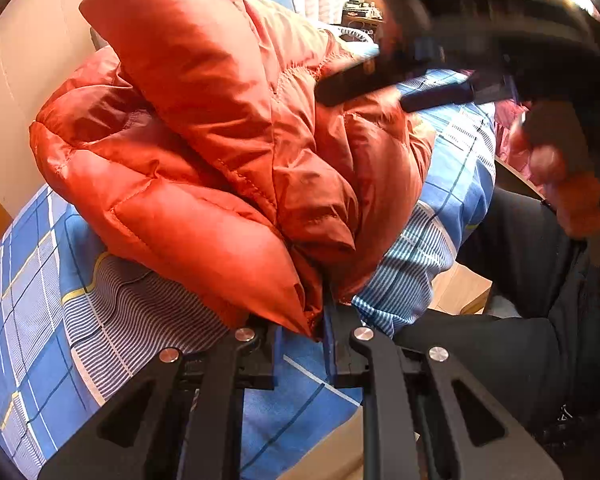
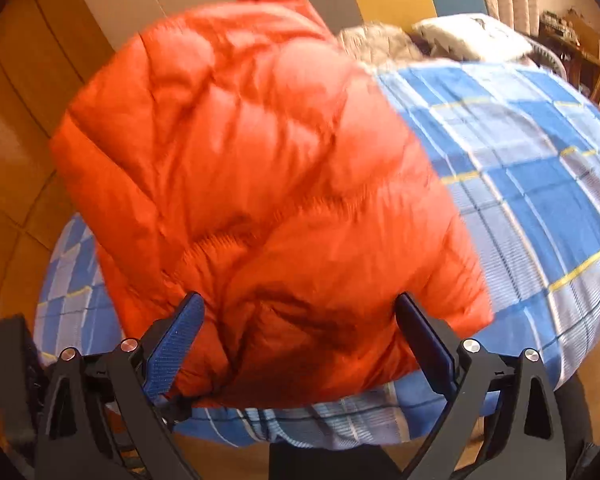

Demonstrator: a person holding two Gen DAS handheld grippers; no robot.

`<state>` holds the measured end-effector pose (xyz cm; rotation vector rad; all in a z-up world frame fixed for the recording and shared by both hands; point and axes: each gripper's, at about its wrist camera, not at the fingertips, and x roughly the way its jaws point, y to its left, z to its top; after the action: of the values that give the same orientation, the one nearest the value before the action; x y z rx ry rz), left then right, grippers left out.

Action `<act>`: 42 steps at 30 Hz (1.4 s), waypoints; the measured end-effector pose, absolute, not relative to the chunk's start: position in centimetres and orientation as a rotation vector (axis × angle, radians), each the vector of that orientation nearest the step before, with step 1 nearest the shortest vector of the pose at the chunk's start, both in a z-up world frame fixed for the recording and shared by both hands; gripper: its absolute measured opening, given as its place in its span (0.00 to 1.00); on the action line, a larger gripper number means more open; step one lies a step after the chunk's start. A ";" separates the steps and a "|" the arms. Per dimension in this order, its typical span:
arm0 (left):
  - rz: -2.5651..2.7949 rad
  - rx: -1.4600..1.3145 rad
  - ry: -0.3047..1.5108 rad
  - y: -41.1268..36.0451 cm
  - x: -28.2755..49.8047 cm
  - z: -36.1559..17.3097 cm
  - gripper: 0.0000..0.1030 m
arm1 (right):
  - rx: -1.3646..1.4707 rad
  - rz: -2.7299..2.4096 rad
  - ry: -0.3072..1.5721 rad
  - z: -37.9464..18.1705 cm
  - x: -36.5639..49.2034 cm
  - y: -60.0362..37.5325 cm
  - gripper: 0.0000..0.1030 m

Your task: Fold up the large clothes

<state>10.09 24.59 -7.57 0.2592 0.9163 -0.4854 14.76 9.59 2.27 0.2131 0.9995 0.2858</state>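
An orange puffer jacket [image 1: 204, 152] lies bunched on a bed with a blue plaid cover [image 1: 40, 320]. My left gripper [image 1: 306, 332] is shut on a corner of the jacket at its near edge. In the right wrist view the jacket [image 2: 260, 184] fills the middle, folded over on the plaid cover [image 2: 540, 184]. My right gripper [image 2: 300, 320] is open, its blue-padded fingers [image 2: 176, 340] spread wide just above the jacket's near part. The right gripper also shows blurred in the left wrist view [image 1: 380, 88], above the jacket's right side.
A grey fur-trimmed hood [image 2: 380, 44] and a white pillow [image 2: 472, 36] lie at the bed's far end. Wooden floor [image 2: 16, 152] runs left of the bed. The person's dark trousers [image 1: 520, 280] stand at the bed's right edge. Furniture [image 2: 572, 40] stands far right.
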 end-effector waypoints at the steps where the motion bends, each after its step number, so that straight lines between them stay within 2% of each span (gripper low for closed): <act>1: -0.486 0.260 0.916 24.6 10.0 -7.6 0.14 | 0.222 0.292 0.993 2.6 14.8 9.7 0.93; 6: -0.489 0.285 0.914 24.5 9.9 -7.2 0.15 | 0.244 0.311 0.977 3.9 15.6 9.6 0.90; 10: -0.485 0.305 0.916 24.7 9.6 -6.8 0.21 | 0.263 0.306 0.987 3.8 16.1 10.1 0.90; 13: -0.472 0.318 0.930 25.1 9.4 -6.8 0.24 | 0.264 0.313 1.001 3.5 15.8 10.7 0.84; 15: -0.465 0.310 0.939 25.4 9.4 -6.9 0.24 | 0.262 0.320 1.006 3.3 15.5 10.8 0.84; 20: -0.447 0.264 0.930 25.6 9.1 -7.1 0.24 | 0.201 0.383 0.967 4.1 16.1 10.0 0.69; 30: -0.415 0.266 0.967 26.2 7.3 -7.3 0.31 | -0.089 0.682 0.919 5.4 17.3 8.8 0.67; 34: -0.395 0.276 0.950 27.3 5.3 -6.7 0.36 | -0.279 0.864 0.829 7.1 18.6 8.7 0.67; 42: -0.266 0.225 0.972 30.0 1.3 -7.3 0.38 | -0.551 1.013 0.806 8.9 24.1 12.1 0.68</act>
<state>1.30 30.01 -7.34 0.2250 0.9721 -0.2660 24.06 12.09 8.90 -0.5515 0.8056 1.0128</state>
